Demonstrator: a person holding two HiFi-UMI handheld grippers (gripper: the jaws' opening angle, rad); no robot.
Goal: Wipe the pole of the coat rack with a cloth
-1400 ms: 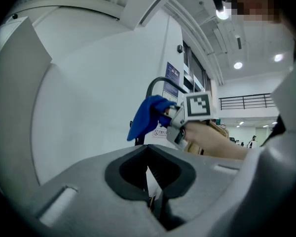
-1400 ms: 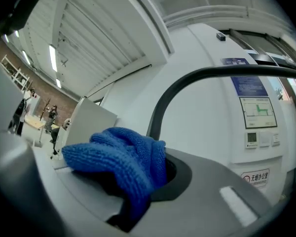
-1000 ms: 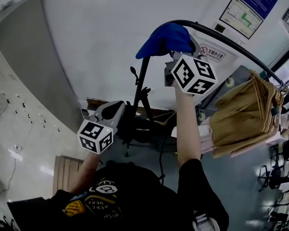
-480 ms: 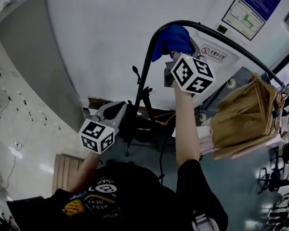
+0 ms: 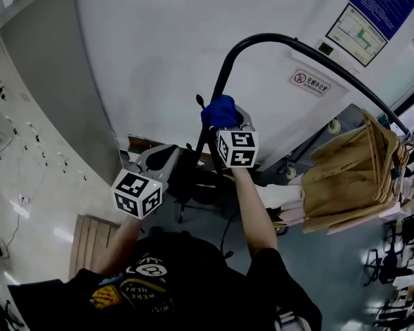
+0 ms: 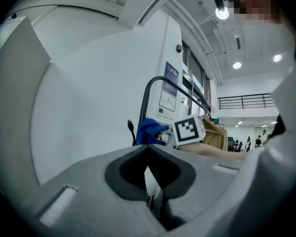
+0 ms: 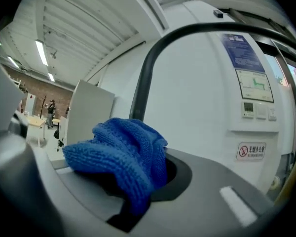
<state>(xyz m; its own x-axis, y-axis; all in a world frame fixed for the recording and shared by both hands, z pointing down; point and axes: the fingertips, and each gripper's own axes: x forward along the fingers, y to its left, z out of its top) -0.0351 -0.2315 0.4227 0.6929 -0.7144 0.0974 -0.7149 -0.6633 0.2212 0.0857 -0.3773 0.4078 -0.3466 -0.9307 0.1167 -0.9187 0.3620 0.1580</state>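
Observation:
The coat rack's black pole (image 5: 224, 67) rises from the floor, bends at the top and runs off to the right. My right gripper (image 5: 224, 119) is shut on a blue knitted cloth (image 5: 218, 110), which rests against the upright part of the pole, below the bend. In the right gripper view the cloth (image 7: 123, 152) bulges out between the jaws, with the pole (image 7: 143, 83) just behind it. My left gripper (image 5: 159, 158) hangs lower left, apart from the pole, jaws shut and holding nothing. The left gripper view shows the cloth (image 6: 147, 130) beside the pole (image 6: 147, 95).
Wooden hangers with beige garments (image 5: 352, 164) hang from the rail at the right. A white wall (image 5: 145, 61) with notices (image 5: 359, 26) stands behind, and a grey cabinet (image 5: 41, 81) at the left. The rack's dark base (image 5: 193, 178) sits between the grippers.
My right gripper has slid the blue cloth from the bend at the top down onto the upright part of the pole. The left gripper has stayed in place.

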